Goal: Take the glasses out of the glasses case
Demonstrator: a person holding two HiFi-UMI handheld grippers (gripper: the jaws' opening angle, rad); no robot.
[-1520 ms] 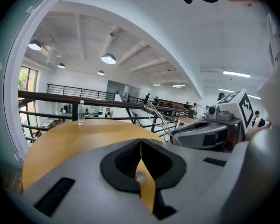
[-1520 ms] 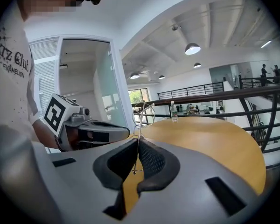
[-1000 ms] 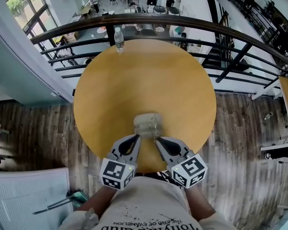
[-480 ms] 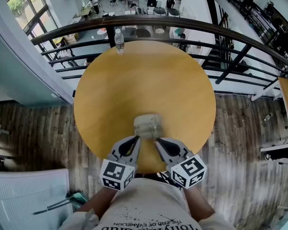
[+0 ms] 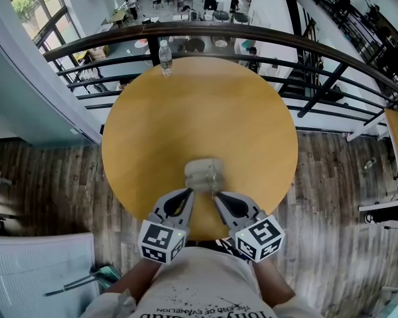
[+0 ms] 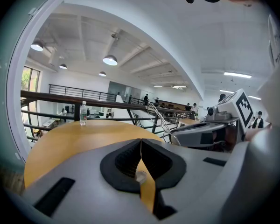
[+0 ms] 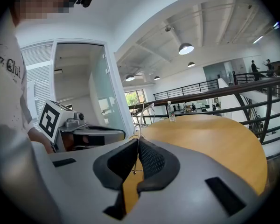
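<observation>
Overall: a round wooden table (image 5: 199, 111) carries a pale translucent glasses case (image 5: 202, 171) and a clear plastic water bottle (image 5: 164, 55).
Case: lies close to the table's near edge, about midway along it.
Left gripper (image 5: 188, 192): tip at the case's near left corner; jaws pressed together. A small pale bit sits low in the seam, and I cannot tell what it is.
Right gripper (image 5: 217, 195): tip at the case's near right corner; jaws pinching the thin wire-framed glasses (image 7: 139, 125), whose wire rises above the pads.
Glasses: at the near side of the case, in the right gripper; too thin to make out in the head view.
Edges: both grippers reach in over the near edge, with the person's white shirt (image 5: 199, 283) just behind them. The bottle stands upright at the far left edge. A dark metal railing (image 5: 252, 32) curves just beyond the far edge.
Open room: the table's middle and its whole far half are bare wood.
Change: case, bottle and both grippers sit as they did a second ago; no shift shows.
</observation>
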